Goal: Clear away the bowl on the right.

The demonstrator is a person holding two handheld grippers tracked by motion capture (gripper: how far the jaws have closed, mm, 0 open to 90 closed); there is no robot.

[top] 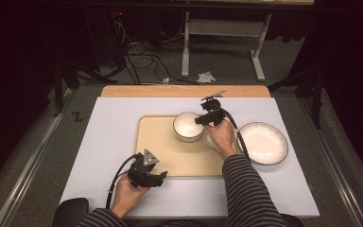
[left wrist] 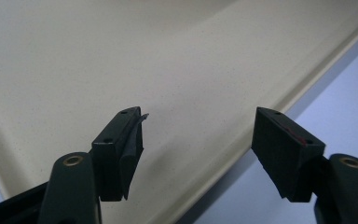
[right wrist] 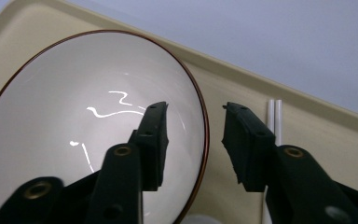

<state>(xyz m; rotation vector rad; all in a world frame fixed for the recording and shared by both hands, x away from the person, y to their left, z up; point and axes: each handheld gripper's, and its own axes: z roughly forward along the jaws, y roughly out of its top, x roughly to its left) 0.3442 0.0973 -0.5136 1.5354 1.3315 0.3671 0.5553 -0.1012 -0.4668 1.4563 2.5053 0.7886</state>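
A white bowl (top: 187, 124) with a dark rim stands in the far right part of a beige tray (top: 170, 151). My right gripper (top: 199, 120) is open at the bowl's right side. In the right gripper view the bowl (right wrist: 74, 116) sits with its rim between the jaws of the right gripper (right wrist: 196, 109), one jaw inside and one outside, with gaps on both sides. My left gripper (top: 163, 176) is open and empty at the tray's front edge. In the left gripper view the left gripper (left wrist: 198, 126) straddles the rim of the tray (left wrist: 121, 56).
A white ribbed plate (top: 263, 142) lies on the white table mat (top: 104, 142), to the right of the tray. A white object (top: 208, 139) lies partly hidden under the right hand. Two thin white rods (right wrist: 272, 116) rest on the tray beyond the bowl.
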